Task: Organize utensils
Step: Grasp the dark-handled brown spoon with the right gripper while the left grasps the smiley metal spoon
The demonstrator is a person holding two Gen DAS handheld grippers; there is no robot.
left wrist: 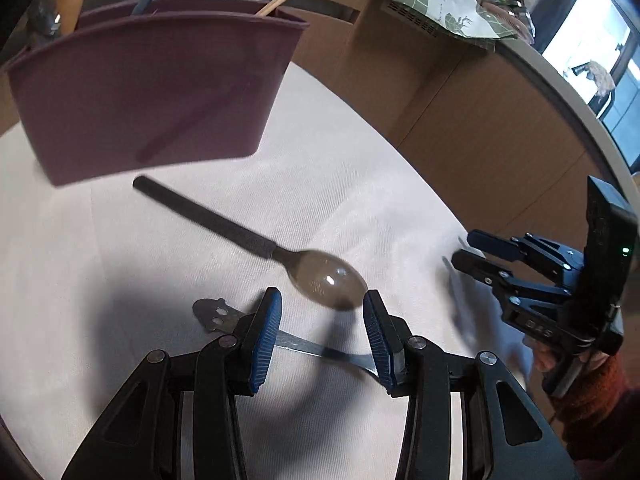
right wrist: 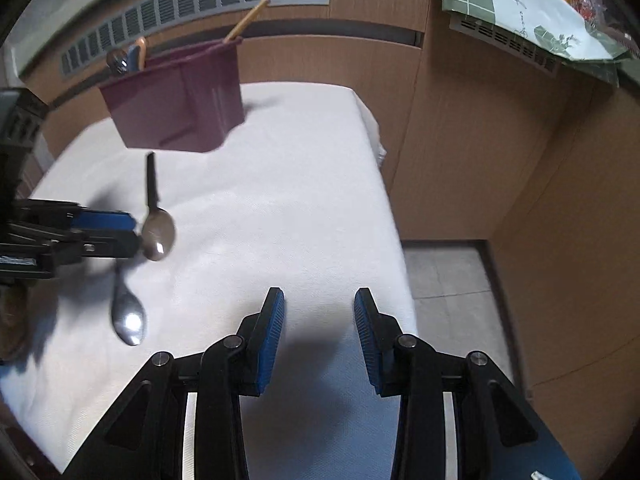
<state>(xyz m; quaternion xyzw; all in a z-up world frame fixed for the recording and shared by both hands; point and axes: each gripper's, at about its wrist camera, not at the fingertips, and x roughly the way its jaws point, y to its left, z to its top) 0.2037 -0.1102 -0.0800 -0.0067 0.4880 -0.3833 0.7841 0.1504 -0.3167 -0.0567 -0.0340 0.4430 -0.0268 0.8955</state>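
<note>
Hovering wide open and empty, the left gripper (left wrist: 322, 304) straddles the steel spoon (left wrist: 296, 346) beside the black-handled spoon (left wrist: 248, 240); the right gripper (right wrist: 319, 300) gapes empty too, purple caddy (right wrist: 176, 108) beyond.

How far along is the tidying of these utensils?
Partly done: the maroon holder already has chopsticks and other handles sticking out. Nothing is gripped; the left hand-held gripper is open over the all-metal spoon. That and the black-handled spoon still lie on the white cloth. The right hand-held gripper is open, idle.
</note>
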